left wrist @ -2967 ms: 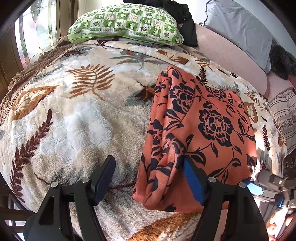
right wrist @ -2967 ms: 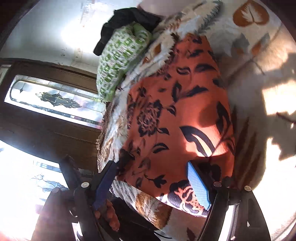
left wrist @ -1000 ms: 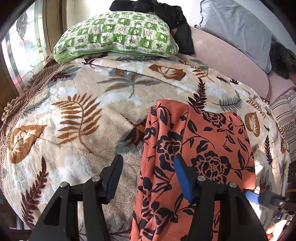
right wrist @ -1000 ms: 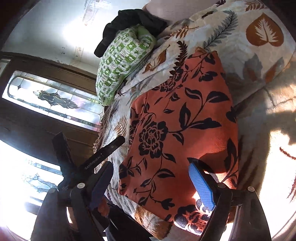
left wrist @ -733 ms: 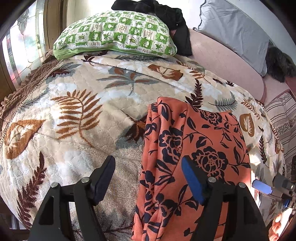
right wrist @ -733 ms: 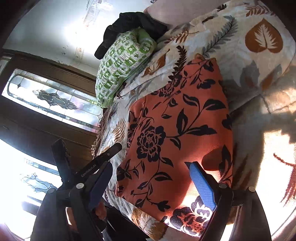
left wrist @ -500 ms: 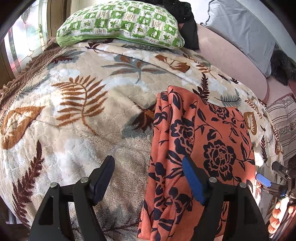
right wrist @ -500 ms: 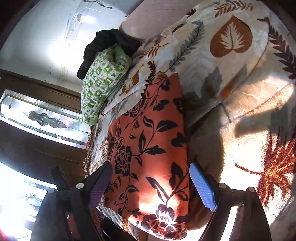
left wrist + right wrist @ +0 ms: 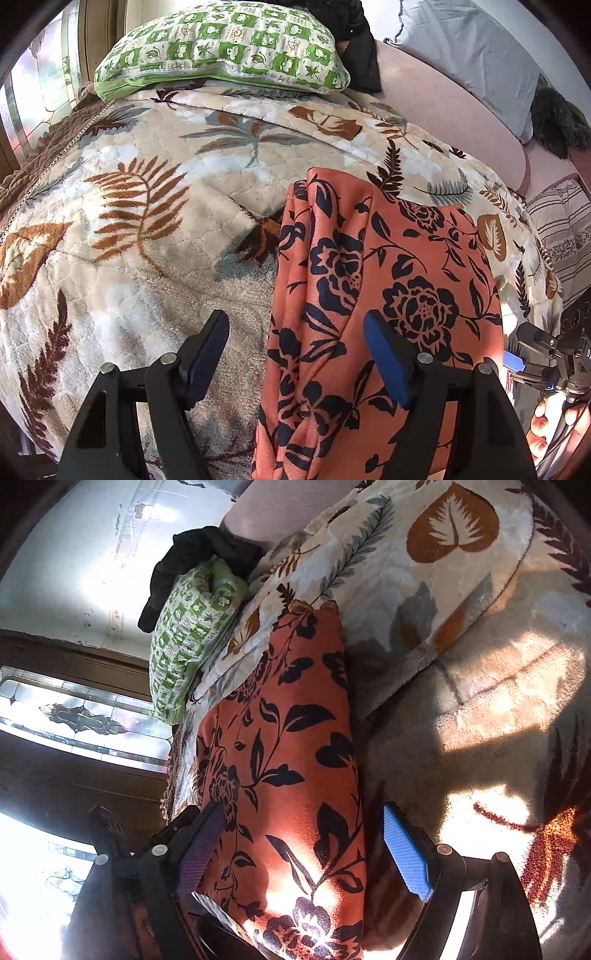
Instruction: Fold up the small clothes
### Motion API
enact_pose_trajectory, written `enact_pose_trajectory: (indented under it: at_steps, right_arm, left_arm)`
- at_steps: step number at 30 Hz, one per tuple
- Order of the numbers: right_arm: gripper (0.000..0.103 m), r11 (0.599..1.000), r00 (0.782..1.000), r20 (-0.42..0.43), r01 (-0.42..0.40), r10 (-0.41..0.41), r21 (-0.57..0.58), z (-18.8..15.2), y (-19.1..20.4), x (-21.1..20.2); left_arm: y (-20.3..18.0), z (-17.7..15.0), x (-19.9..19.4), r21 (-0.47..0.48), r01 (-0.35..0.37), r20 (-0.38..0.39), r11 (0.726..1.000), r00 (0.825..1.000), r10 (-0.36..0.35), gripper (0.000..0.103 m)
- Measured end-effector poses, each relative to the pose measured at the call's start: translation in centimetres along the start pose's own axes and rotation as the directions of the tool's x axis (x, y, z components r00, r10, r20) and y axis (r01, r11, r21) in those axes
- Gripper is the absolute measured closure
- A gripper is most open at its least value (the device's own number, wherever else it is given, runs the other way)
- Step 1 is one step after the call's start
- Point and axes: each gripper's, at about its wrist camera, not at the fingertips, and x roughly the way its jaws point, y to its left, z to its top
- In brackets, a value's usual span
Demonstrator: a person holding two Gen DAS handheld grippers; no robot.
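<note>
I hold both grippers wide and empty over the bed as the orange floral cloth (image 9: 388, 295) runs lengthwise toward twelve o'clock, its crumpled edge nearest my left gripper (image 9: 295, 347), whose jaws have just been opening, my right gripper (image 9: 303, 849) straddling its near end.

A plush cream blanket (image 9: 155, 236) with brown and grey leaf prints is covering the bed, sunlight falling across it in patches. A green-and-white checked pillow (image 9: 221, 44) is lying at the far end on the blanket; a black garment (image 9: 360, 44) is bunching up behind it and touching it. A grey pillow (image 9: 469, 55) is leaning on a pink surface (image 9: 436, 107) to the right. A striped cloth (image 9: 565, 236) is showing at the right edge. A leaded glass window (image 9: 85, 716) in dark wood is letting in glare.
</note>
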Motion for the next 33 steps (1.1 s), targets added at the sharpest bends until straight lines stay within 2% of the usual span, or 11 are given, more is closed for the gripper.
enact_pose_trajectory:
  at_steps: [14,18,19,21,24,27,30,33]
  right_arm:
    - [0.015,1.0,1.0,-0.013,0.012,-0.012,-0.014,1.1,0.8,1.5]
    - [0.015,1.0,0.999,-0.043,0.022,-0.023,-0.018,1.5,0.9,3.1]
    - [0.015,0.999,0.998,-0.055,0.023,-0.024,-0.023,1.5,1.0,3.7]
    - [0.014,0.999,0.995,-0.092,0.038,-0.041,-0.037,1.4,1.4,5.0]
    - [0.015,0.993,0.992,-0.088,0.079,-0.087,-0.092,1.3,2.4,5.8]
    - [0.015,0.993,0.992,-0.094,0.078,-0.086,-0.089,1.4,2.3,5.7]
    - [0.015,0.992,0.993,-0.047,0.101,-0.105,-0.081,1.3,1.9,4.1]
    - [0.015,0.99,0.993,0.028,0.117,-0.115,-0.082,1.8,1.9,2.0]
  left_arm:
    - [-0.1,0.5,1.0,-0.003,0.041,-0.007,0.999,0.999,-0.041,0.027]
    - [0.1,-0.1,3.9,-0.014,0.056,-0.092,0.998,0.994,-0.058,0.017]
    - [0.3,-0.2,4.2,-0.027,0.072,-0.085,0.997,0.994,-0.074,0.014]
    - [0.4,-0.2,4.2,-0.027,0.081,-0.083,0.996,0.993,-0.083,0.013]
    - [0.1,0.0,4.1,-0.008,0.071,-0.09,0.997,0.993,-0.072,0.013]
    - [-0.1,0.1,3.7,-0.011,0.049,-0.091,0.999,0.995,-0.05,0.013]
    - [-0.9,-0.1,2.2,0.037,-0.003,-0.055,0.999,0.998,0.005,0.013]
    - [-1.8,-0.5,0.2,0.075,-0.015,-0.01,0.997,1.0,0.016,0.013]
